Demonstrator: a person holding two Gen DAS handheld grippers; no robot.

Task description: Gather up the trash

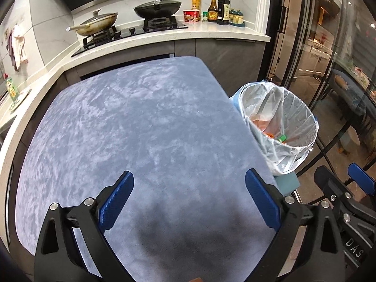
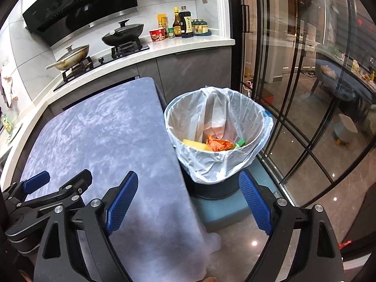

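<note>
- Both the left gripper (image 1: 189, 196) and the right gripper (image 2: 188, 198) stand wide apart, nothing between their jaws.
- The trash sits in the lined bin (image 2: 218, 138), just off the blue-cloth table's (image 1: 131, 122) right edge.
- The tabletop looks clear, so scan its corners before stopping.

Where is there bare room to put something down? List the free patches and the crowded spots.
Free: the whole blue-grey velvet-covered table, from the dark cabinets behind it to its right edge by the bin. Crowded: the white-bagged round trash bin already holds wrappers, and the white countertop corner is packed with sauce bottles beside the black lidded wok.
</note>
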